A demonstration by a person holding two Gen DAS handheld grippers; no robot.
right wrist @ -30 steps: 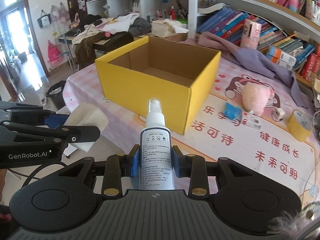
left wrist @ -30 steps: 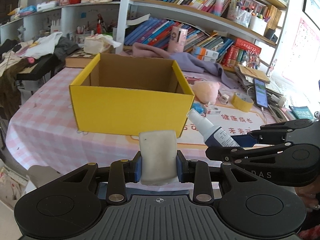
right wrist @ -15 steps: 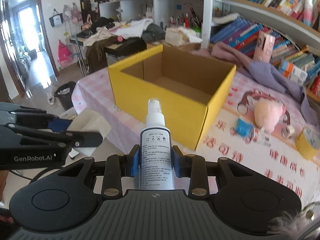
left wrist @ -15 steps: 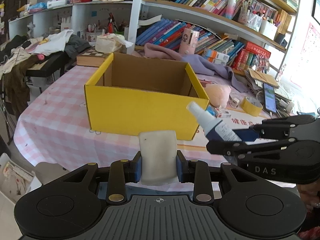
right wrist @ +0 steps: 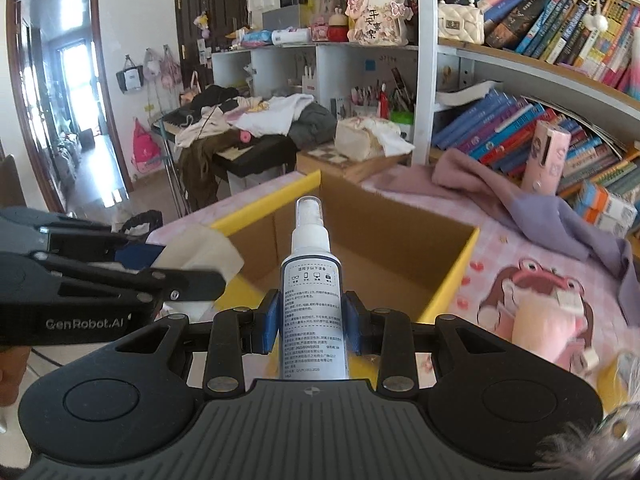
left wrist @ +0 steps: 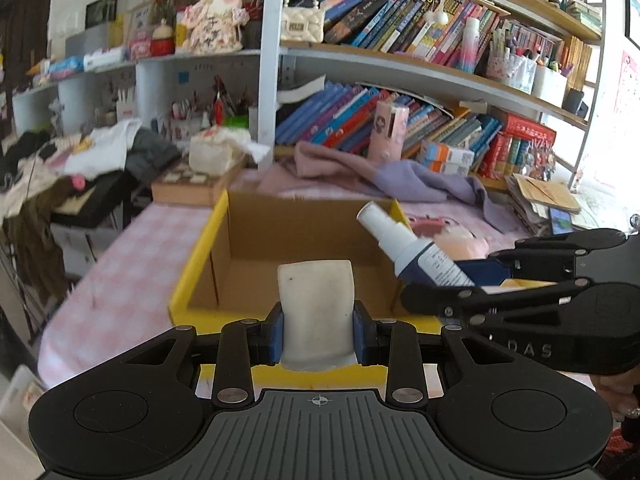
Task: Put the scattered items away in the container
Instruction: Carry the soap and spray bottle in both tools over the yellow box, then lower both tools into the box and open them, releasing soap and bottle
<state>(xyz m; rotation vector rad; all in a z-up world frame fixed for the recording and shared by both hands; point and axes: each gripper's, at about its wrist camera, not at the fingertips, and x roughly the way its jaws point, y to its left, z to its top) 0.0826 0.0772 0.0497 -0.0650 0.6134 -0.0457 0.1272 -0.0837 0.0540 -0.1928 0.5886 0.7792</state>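
Left gripper [left wrist: 318, 330] pinches a soft, light white pad [left wrist: 316, 308]; right gripper [right wrist: 311, 322] clamps mid-body a rigid, likely slippery spray bottle [right wrist: 311, 304]. Both hang over the yellow box [left wrist: 200, 264]'s near rim.

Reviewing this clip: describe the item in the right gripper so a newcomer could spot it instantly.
Start at the open yellow cardboard box on the pink checked table. Just over its near edge, the right gripper holds a white spray bottle with a dark blue printed label upright. The left gripper's item is a soft off-white pad.
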